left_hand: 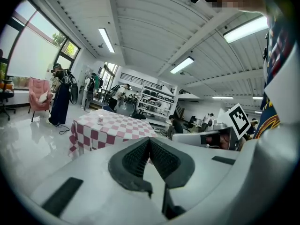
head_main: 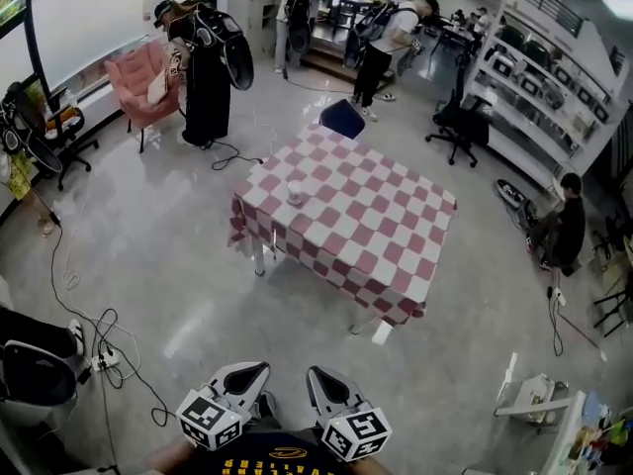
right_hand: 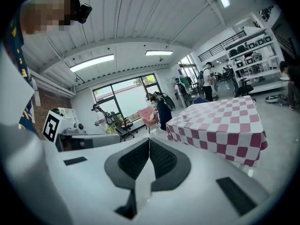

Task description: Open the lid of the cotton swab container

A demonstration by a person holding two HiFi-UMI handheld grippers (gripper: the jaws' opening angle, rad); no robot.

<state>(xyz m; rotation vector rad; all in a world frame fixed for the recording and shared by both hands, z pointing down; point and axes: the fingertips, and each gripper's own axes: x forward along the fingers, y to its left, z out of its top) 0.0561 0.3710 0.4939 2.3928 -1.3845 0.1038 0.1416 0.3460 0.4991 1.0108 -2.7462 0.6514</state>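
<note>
Left gripper (left_hand: 150, 146): jaws pressed together, nothing between them. Right gripper (right_hand: 149, 149): likewise closed and empty. In the head view both sit low in front of the person, side by side at the bottom edge, pointing toward the tabletop (head_main: 396, 255), well apart from it across the grey floor (head_main: 188, 265). A red-and-white checked cloth (head_main: 346, 196) covers the tabletop and hangs over its sides. Cotton swab container (head_main: 296, 195): small, white, upright, alone on the cloth near its left corner in the head view; too small to tell how the lid sits. Blue chair (head_main: 342, 117) at the table's far edge. Pink armchair (head_main: 141, 82) by the window wall. Shelves (head_main: 554, 87) along the right.
</note>
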